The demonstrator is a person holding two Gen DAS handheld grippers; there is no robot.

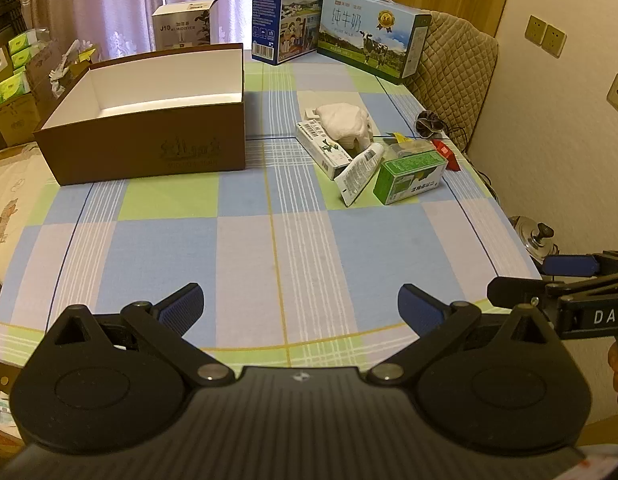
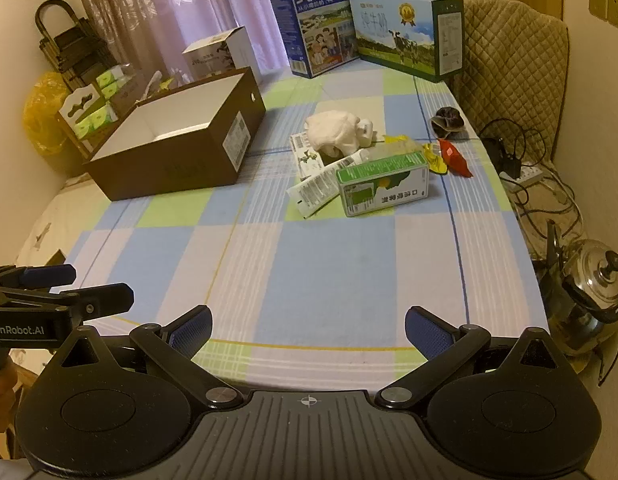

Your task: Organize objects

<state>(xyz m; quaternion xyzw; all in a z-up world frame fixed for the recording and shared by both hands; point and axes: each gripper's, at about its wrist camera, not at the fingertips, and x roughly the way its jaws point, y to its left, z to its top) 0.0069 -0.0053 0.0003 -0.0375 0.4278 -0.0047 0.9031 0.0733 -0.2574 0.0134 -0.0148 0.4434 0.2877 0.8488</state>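
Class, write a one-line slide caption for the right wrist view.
Open right gripper faces a checked table with an empty brown box and a pile of small items.

"GenRobot.AI" on left gripper (image 2: 61,284)

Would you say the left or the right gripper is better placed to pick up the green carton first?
Right, probably. The green carton lies on the pile's right side, nearer the right gripper. Both it and the left gripper are open and empty.

Hidden and cut-off parts

The white cloth (image 2: 337,133) covers part of the flat carton (image 2: 307,156); the kettle (image 2: 589,296) is half behind the counter (image 1: 269,248) edge; carton print unreadable.
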